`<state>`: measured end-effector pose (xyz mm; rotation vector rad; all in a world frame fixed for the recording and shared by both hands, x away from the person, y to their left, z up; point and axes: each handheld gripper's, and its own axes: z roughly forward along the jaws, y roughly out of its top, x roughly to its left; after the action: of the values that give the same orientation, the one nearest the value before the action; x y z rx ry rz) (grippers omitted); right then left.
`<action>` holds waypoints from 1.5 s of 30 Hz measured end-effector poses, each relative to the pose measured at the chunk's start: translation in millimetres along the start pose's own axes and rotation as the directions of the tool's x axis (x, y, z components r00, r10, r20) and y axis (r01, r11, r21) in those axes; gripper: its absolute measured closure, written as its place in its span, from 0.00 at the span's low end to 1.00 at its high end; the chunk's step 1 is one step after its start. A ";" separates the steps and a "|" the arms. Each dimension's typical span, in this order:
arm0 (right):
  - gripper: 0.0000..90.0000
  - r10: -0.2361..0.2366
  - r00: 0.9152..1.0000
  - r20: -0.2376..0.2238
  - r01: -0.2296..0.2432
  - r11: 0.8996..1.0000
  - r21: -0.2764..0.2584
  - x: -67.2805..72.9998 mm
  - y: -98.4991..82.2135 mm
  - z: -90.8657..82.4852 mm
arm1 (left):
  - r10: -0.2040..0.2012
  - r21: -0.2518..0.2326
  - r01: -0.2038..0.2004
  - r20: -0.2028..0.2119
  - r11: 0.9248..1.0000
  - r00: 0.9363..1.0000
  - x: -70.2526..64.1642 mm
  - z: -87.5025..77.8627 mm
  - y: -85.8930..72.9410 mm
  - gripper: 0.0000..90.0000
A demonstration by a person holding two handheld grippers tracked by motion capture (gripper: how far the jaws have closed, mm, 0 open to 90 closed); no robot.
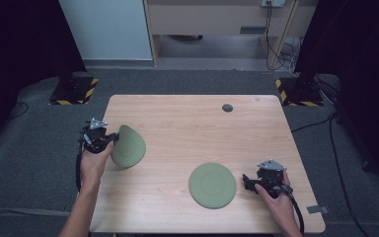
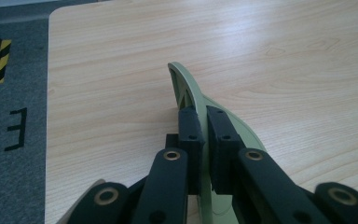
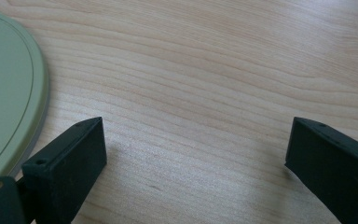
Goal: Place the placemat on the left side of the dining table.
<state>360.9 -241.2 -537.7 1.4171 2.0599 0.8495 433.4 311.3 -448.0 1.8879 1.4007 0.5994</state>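
Nearest the person, the right gripper (image 1: 248, 181) rests low on the table (image 1: 187, 118) with its jaws spread wide and nothing between them, just beside the flat green plate (image 1: 212, 185) that lies near the front edge; a careless nudge from that side could push this plate toward the edge. Farther off at the left, the left gripper (image 1: 112, 139) is clamped tight on the rim of a second green plate (image 1: 128, 146), held tilted on edge above the wood. The grip covers only a narrow strip of rim, so the plate could pivot or slip out between the pads (image 2: 189, 126), drop and clatter, or strike the table rim-first if lowered too steeply.
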 end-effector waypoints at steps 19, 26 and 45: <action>0.05 0.001 1.000 -0.005 -0.001 1.000 0.004 0.5 -0.2 0.0 | -0.063 0.043 0.064 -0.036 0.997 0.997 31.4 14.7 -19.7 0.94; 0.05 0.003 1.000 -0.016 -0.003 1.000 0.007 0.6 -0.1 0.2 | -0.063 0.056 0.066 -0.052 0.996 0.997 34.5 21.3 -20.7 0.93; 0.04 0.034 0.999 -0.038 -0.033 0.999 0.024 -2.2 0.0 1.4 | -0.071 0.082 0.077 -0.076 0.994 0.995 41.7 29.7 -26.4 0.88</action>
<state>362.6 -242.9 -538.6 1.4630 2.0863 0.8748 451.0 347.8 -489.0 1.8874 1.5582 0.5855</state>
